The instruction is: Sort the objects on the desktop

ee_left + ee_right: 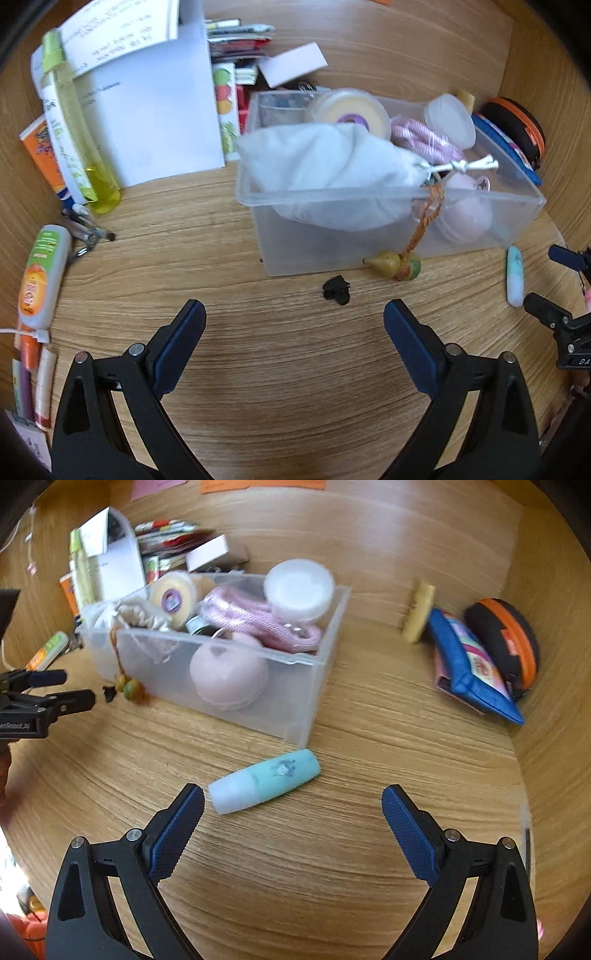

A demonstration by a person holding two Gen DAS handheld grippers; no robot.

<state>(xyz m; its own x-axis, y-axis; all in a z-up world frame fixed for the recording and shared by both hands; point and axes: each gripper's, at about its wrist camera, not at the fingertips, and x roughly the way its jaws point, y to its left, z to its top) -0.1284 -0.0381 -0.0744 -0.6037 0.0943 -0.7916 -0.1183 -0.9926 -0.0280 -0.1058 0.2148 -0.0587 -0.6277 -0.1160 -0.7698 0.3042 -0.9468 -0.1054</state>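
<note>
Landmark: clear plastic bin (369, 236) on the wooden table (295, 369).

Left gripper (294, 321): fingers spread wide, empty, over bare table in front of the bin.
Right gripper (293, 805): fingers spread wide, empty, in front of the bin's near corner.

In front of the bin:
- Mint-green tube (264, 781) with a pale cap, lying on its side near the bin's corner, just beyond the right gripper's left finger, not touching it.
- Small black scrap (336, 290), near the bin's front wall.
- Gourd charm (395, 265), resting on the table against the bin's front wall; its orange cord (424, 221) runs up over the rim.

Inside the bin:
- White drawstring pouch (325, 173), bulging over the front rim.
- Pink round case (229, 674), pressed against the clear wall.
- Pink braided rope (258, 622).
- Roll of tape (173, 598).
- White lidded jar (299, 589), on top at the far end.

Left of the bin:
- Grey squeeze bottle (42, 277), lying flat.
- Yellow-green spray bottle (79, 136), lying across white papers (147, 110).

Right of the bin:
- Blue pouch (472, 672).
- Black and orange zip case (506, 638), beyond the pouch.

Behind the bin: stacked packets and a small white box (291, 62), blurred.
</note>
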